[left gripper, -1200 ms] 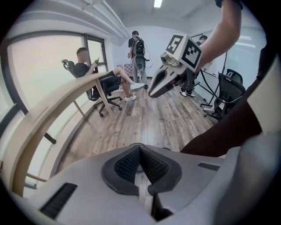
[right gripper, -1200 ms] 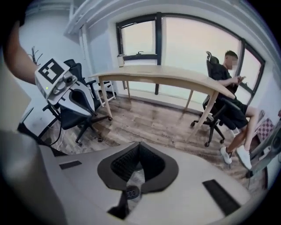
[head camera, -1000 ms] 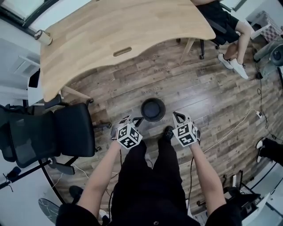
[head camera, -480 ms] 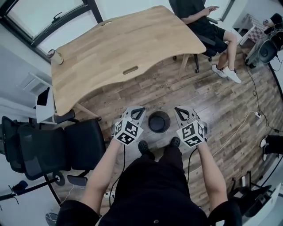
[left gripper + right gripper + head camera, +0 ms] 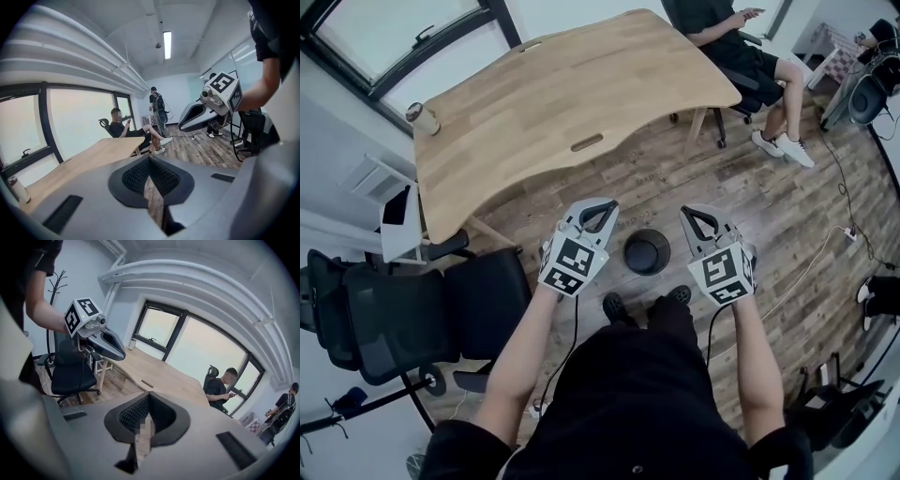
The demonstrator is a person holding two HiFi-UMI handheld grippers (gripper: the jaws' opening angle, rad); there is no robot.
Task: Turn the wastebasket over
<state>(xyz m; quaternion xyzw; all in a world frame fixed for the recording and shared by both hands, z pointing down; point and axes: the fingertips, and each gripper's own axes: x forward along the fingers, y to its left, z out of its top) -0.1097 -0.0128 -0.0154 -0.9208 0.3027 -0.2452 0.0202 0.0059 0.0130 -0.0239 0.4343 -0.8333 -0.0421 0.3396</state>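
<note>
Wood-plank flooring [image 5: 787, 206] spreads beneath us, with a pale wooden desk [image 5: 553, 103] across the top. At far left we see a black office chair [image 5: 412, 309]. Our left gripper [image 5: 600, 213] is clenched, jaws together on nothing. Between the two tools, the round black wastebasket [image 5: 647, 251] stands on the floor just ahead of our black shoes [image 5: 614, 305], touched by neither tool. Our right gripper [image 5: 697, 218] is likewise clenched and empty. At upper right a person in dark clothes [image 5: 741, 42] sits beside the desk.

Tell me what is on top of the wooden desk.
One pale cup stands near the desk's left corner; a slot is cut by its near edge. No part of the top is covered in the head view.
</note>
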